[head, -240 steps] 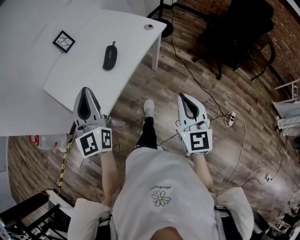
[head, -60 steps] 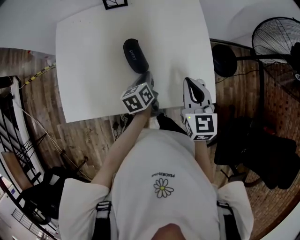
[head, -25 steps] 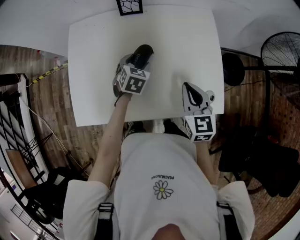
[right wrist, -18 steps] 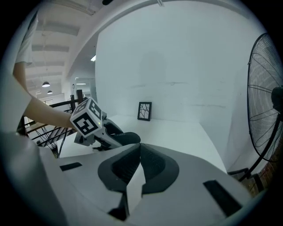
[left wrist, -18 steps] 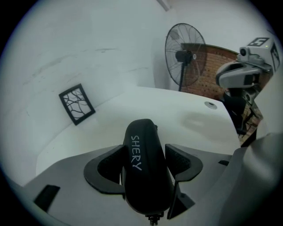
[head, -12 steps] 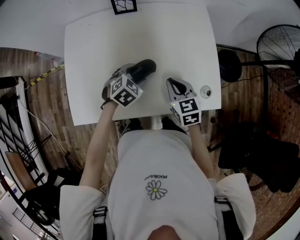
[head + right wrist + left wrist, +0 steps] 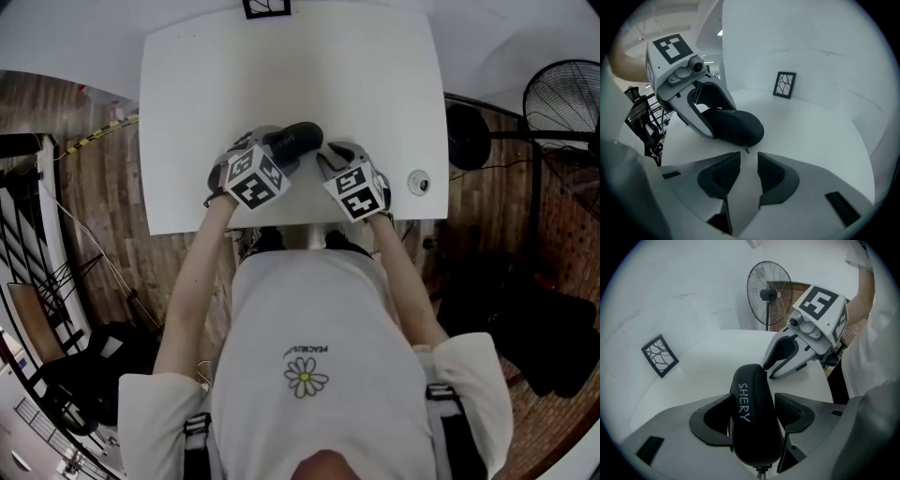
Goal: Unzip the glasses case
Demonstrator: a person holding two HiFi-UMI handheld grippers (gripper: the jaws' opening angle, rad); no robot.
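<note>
A black glasses case (image 7: 298,140) printed "SHERY" lies on the white table (image 7: 375,75) near its front edge. My left gripper (image 7: 270,157) is shut on the case (image 7: 752,413), gripping its sides near one end. The right gripper (image 7: 327,156) stands open, pointing at the case's free end. In the right gripper view the case (image 7: 733,125) lies just ahead of the right gripper (image 7: 749,157), with the small zipper pull (image 7: 746,150) hanging right in front of the gap between the jaws. The left gripper (image 7: 689,105) shows behind the case there.
A black square with a branching pattern (image 7: 265,7) sits at the table's far edge. A round cable grommet (image 7: 419,182) is at the front right corner. A standing fan (image 7: 562,103) is on the wooden floor to the right, and racks (image 7: 37,309) to the left.
My right gripper has moved left and forward up to the case's free end. The left gripper keeps its hold on the case, which has shifted slightly right.
</note>
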